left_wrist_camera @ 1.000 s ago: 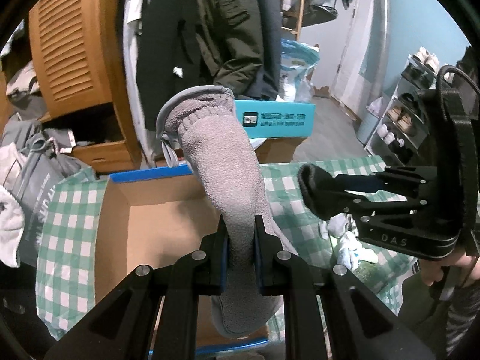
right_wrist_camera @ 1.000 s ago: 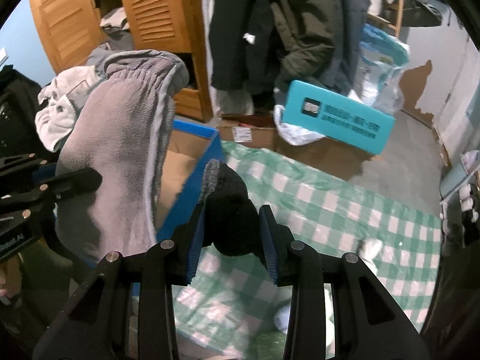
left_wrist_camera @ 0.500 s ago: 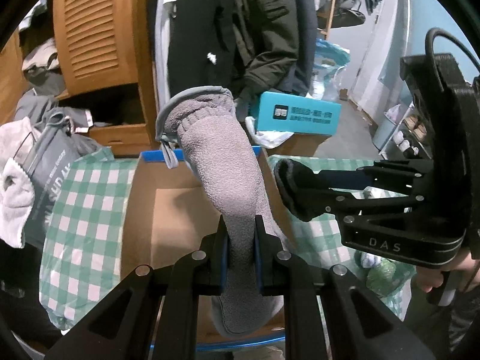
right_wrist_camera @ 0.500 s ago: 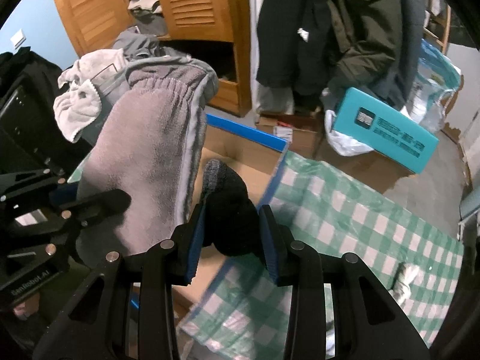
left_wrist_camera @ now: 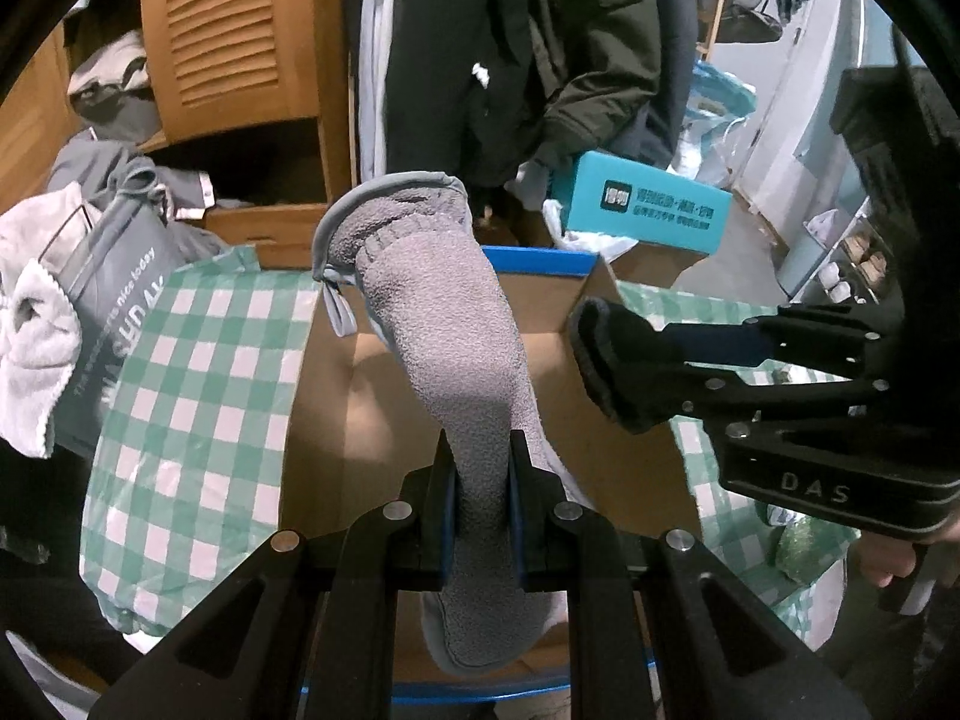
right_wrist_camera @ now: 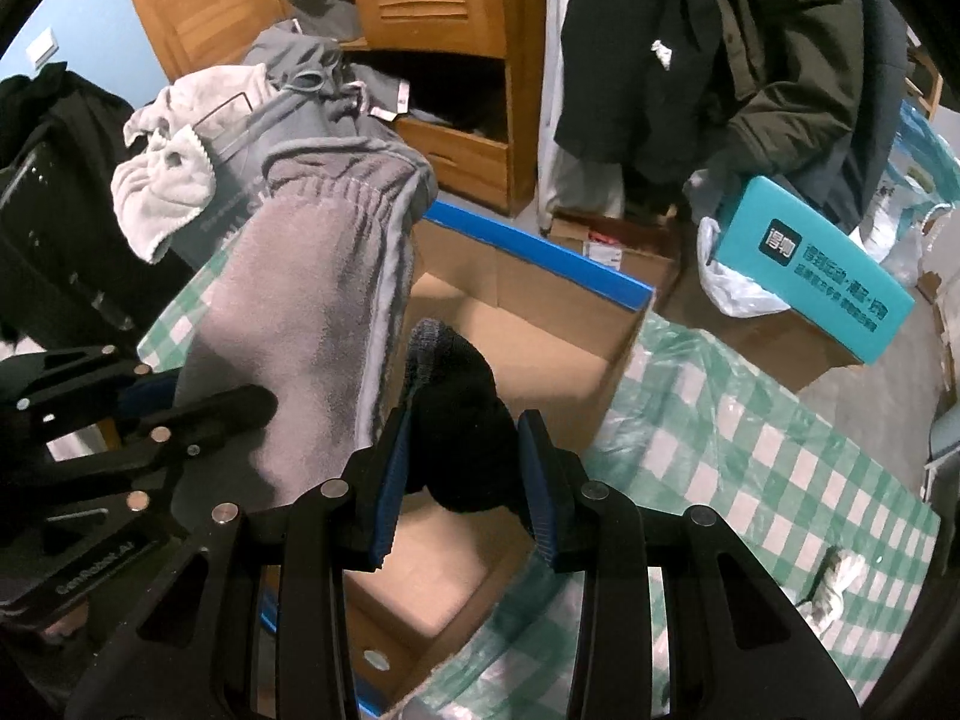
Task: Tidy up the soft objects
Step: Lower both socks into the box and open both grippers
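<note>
Green-and-white checked cloth point(left_wrist_camera: 198, 372) covers the table. Open cardboard box point(right_wrist_camera: 540, 324) with blue rim sits directly on it. Right of the box: small white crumpled item point(right_wrist_camera: 837, 585) on the cloth; green bundle point(left_wrist_camera: 801, 546) nearer the edge.

The room is dim. Both pictures bend at the edges, with black corners. Brightest around 2 o'clock.

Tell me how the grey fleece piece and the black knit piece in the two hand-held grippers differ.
The grey fleece piece is long and pale, rising well past its pads; the black knit piece is a short, dark bundle with a grey tip. The grey fleece piece is pinched thin in the left hand-held gripper; the black knit piece bulges between the right hand-held gripper's pads. Both hang over the open cardboard box.
</note>
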Motion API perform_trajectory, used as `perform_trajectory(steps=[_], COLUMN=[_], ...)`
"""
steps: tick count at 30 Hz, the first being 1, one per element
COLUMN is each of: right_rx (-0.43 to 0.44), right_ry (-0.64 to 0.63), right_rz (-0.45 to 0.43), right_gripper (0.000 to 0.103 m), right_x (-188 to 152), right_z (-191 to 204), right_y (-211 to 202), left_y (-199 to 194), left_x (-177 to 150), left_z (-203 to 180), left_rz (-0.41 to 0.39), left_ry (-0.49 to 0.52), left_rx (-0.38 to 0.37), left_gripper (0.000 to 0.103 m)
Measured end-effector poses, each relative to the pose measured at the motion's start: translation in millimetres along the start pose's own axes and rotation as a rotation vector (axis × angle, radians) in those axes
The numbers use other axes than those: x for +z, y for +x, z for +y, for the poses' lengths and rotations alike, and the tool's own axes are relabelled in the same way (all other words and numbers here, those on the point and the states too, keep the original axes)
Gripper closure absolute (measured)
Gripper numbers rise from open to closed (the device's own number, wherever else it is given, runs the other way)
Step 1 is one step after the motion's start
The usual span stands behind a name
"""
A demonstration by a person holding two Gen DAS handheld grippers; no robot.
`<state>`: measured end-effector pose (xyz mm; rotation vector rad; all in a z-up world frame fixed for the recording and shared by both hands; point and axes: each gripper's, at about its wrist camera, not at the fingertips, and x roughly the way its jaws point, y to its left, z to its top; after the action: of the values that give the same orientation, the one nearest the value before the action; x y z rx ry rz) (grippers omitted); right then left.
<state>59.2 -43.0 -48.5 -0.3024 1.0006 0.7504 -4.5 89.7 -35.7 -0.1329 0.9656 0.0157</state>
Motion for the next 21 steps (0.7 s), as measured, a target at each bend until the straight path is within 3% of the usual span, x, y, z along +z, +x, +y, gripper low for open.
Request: perform_trajectory(steps=[9,14,18,21], right_rx=[0.017,0.01,0.002,-0.002], right_ry=[-0.001,0.007,0.01,0.017], right_rz=[0.006,0.005,0.0,-0.006], right_gripper=[0.066,0.05,0.048,0.041], right_x=[3,3,2,0], right_z=[4,3,1,-3], right_y=[6,5,1,-3], left_y=[12,18,16,14], left_x=[-3,-5,-5,-4], left_z=[8,1,-2,-4], left_rz=[0.043,0.066,0.055,0.048], left_ry=[-0.012,0.016,0.028,0.031], left_rx=[0.017,0.047,0.065,0.072], left_gripper=[0.085,0.083,0.075,0.062])
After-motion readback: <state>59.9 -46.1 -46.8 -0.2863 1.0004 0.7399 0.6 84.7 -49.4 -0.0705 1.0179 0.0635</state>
